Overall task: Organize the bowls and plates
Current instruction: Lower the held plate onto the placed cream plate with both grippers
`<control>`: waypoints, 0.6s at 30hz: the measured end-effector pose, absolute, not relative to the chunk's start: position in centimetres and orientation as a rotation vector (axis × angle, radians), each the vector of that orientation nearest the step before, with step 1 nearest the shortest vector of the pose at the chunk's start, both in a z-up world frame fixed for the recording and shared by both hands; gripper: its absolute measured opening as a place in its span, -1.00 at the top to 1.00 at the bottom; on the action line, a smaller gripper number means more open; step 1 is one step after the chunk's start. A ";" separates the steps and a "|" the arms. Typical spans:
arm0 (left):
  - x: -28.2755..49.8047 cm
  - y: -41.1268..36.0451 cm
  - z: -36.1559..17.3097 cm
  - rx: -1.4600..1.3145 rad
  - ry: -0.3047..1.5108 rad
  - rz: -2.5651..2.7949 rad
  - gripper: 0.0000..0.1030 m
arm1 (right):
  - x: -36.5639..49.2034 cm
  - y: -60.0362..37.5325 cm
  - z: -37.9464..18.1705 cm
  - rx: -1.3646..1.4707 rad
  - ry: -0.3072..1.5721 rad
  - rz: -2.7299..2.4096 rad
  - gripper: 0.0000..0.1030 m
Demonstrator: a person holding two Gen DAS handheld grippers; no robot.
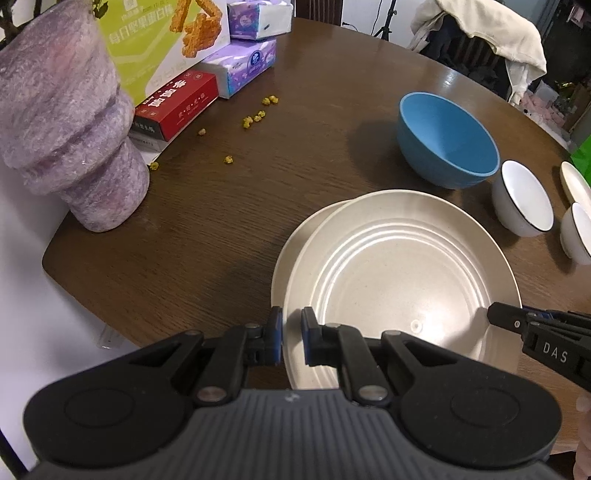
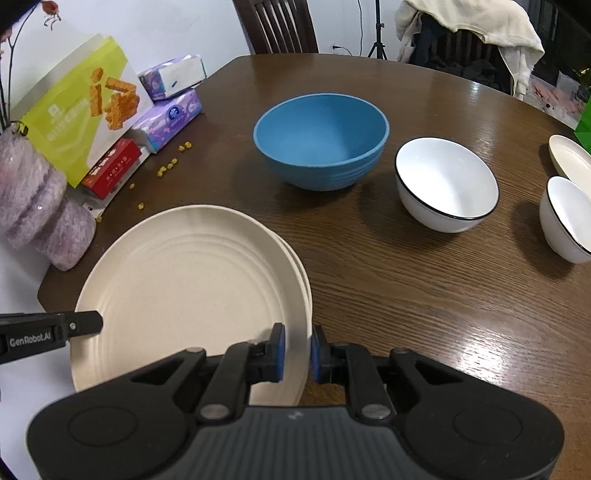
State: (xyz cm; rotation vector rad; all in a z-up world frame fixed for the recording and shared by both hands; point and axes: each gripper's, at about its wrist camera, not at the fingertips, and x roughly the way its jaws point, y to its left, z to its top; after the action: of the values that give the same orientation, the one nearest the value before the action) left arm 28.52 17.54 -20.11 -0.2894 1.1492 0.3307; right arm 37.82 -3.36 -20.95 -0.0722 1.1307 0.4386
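Observation:
A large beige plate (image 1: 399, 273) (image 2: 192, 284) sits slightly offset over another beige plate (image 1: 295, 251) (image 2: 303, 280) near the table's front edge. My left gripper (image 1: 291, 332) is shut on the top plate's left rim. My right gripper (image 2: 297, 347) is shut on its right rim. Each gripper shows at the edge of the other's view: the right gripper (image 1: 493, 314) and the left gripper (image 2: 99, 324). Farther back stand a blue bowl (image 1: 447, 140) (image 2: 321, 136), two white black-rimmed bowls (image 2: 447, 181) (image 2: 565, 218) and a small beige plate (image 2: 570, 157).
On the dark wooden table (image 1: 221, 221), a purple foam-wrapped vase (image 1: 62, 122) stands at the left edge. Snack boxes (image 1: 177, 99), tissue packs (image 1: 247, 66) and yellow crumbs (image 1: 255, 118) lie behind it. A chair draped with clothes (image 2: 472, 26) is at the far side.

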 end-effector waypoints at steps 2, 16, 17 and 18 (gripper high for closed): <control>28.8 17.7 -20.5 -0.290 1.154 0.334 0.79 | 38.1 -3.0 -21.4 -0.077 1.133 0.440 0.73; 30.9 18.2 -22.2 -0.242 1.156 0.355 0.78 | 39.8 -1.1 -23.8 -0.128 1.130 0.453 0.70; 31.1 18.2 -22.3 -0.241 1.157 0.355 0.77 | 39.9 -1.0 -23.9 -0.137 1.128 0.455 0.70; 31.2 18.2 -22.4 -0.237 1.156 0.356 0.77 | 39.9 -0.8 -24.1 -0.149 1.125 0.456 0.69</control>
State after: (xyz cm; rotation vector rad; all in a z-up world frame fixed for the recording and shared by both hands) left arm 31.18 18.25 -22.43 -0.2370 1.1560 0.3562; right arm 39.94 -0.77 -24.06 -0.1488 1.1248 0.4561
